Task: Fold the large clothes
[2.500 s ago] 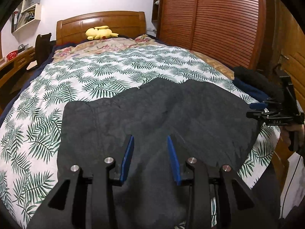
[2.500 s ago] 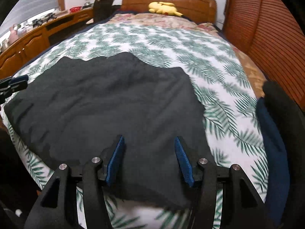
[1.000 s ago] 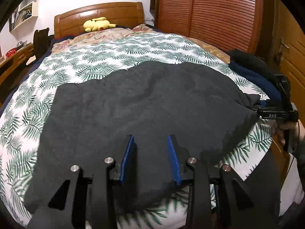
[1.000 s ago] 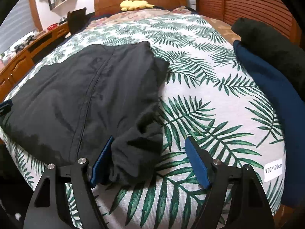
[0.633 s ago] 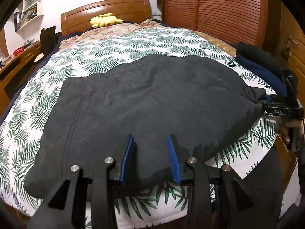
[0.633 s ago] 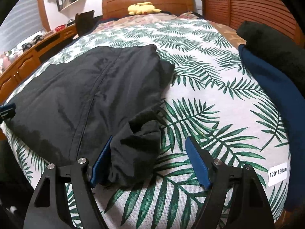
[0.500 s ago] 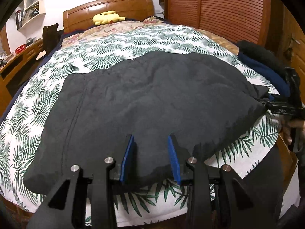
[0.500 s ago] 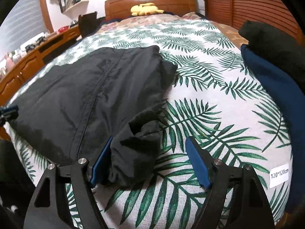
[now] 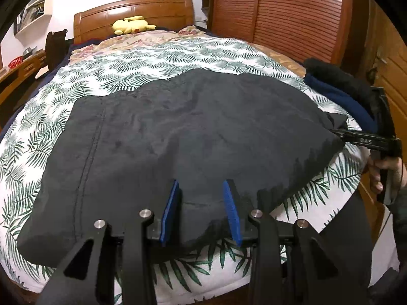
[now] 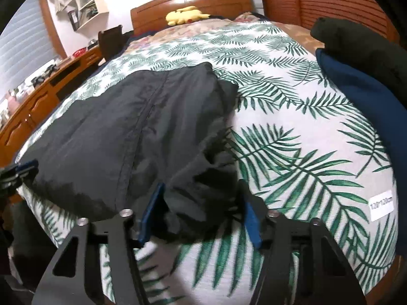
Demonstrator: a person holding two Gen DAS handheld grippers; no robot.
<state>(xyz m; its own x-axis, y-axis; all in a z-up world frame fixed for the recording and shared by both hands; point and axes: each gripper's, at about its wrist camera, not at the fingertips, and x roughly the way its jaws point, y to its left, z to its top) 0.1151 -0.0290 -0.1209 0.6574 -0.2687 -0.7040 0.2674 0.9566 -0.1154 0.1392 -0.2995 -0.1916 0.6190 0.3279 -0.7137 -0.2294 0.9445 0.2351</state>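
— Bed (image 9: 142, 58) first: what do we have on it?

— Leaf-print cover, and across its near half our dark garment (image 9: 178, 137), spread fairly flat with a seam running down the left part. A stack of dark and navy clothes (image 10: 356, 81) lies on the right side, apart from it. A yellow plush (image 9: 132, 26) sits by the headboard, well out of our way.

— And which step are we on?

— We judge it is the start of a fold: taking hold of the near edge and the right corner. Nothing looks doubled over yet.

— Our grippers?

— Left gripper (image 9: 202, 211) is at the near hem with its fingers a moderate gap apart, cloth lying between them but not pinched. Right gripper (image 10: 201, 213) has its fingers wide, straddling the bunched right corner of the garment; the frame is blurred there, so we cannot say for sure whether the pads touch the cloth.

— So next?

— We would need both to close on the fabric, catching every layer at that lumpy corner, then lift together and carry the edge toward the headboard, keeping the cloth taut so the fold lands square.
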